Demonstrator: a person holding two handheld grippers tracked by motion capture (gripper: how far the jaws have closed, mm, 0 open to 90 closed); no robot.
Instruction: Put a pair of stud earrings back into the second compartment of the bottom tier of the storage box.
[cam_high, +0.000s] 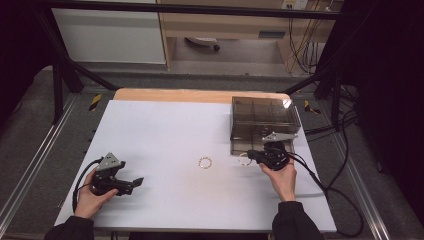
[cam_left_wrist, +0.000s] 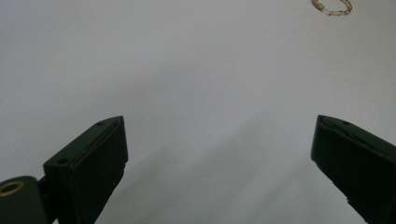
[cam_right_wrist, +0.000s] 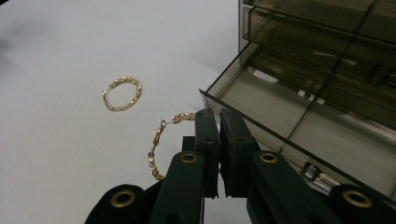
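1. Close to the bench's near edge, toward the left corner, the person's left hand holds the left tongs just above the white sheet. Their jaws stand wide apart with nothing between them.
2. Ahead of those open jaws lies bare white sheet, with a gold chain bracelet well apart from them near the middle of the bench. Nothing stands between the two.
3. On the right side, the person's right hand holds the right tongs. In the right gripper view the jaws are pressed together, clamped on a second gold chain.
4. That second gold chain curves out to the left of the closed jaws, its clasp end free. Whether its loose part rests on the sheet I cannot tell.
5. Just beyond the right tongs stands a smoky clear plastic organizer box near the bench's far right corner. Its bottom drawer is pulled out toward the tongs, and its front lip sits right beside the jaws.
6. Past the bench's far edge runs a strip of bare wood, then a black frame and cables.
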